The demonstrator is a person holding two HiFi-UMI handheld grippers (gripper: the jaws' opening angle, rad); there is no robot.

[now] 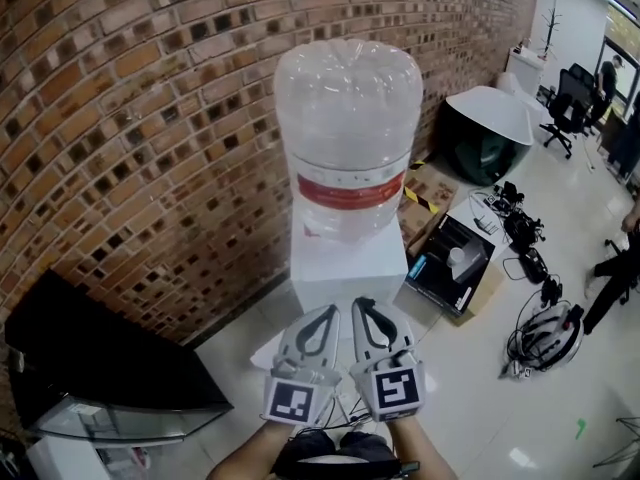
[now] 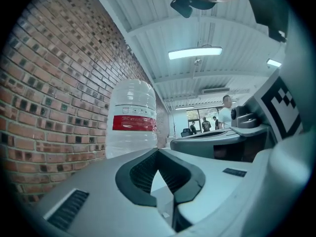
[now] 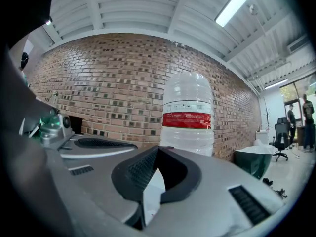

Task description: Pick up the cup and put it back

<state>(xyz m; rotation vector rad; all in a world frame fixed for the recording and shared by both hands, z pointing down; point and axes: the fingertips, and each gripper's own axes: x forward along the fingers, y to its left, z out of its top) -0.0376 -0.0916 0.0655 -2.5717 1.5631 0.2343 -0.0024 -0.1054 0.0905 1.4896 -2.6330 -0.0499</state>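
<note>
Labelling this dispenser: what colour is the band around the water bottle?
Red band on the clear water bottle; clearest in the right gripper view.

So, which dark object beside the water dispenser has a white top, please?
The round dark-green container at the head view's right; the rectangular black cabinet at left is dark-topped.

No text legible: red band label (image 1: 352, 190) on the water bottle (image 1: 345, 98) carries print too small to read; marker cubes (image 1: 298, 400) on left gripper (image 1: 325, 314) and right gripper (image 1: 364, 306) show only black-and-white square patterns, no letters or digits.
</note>
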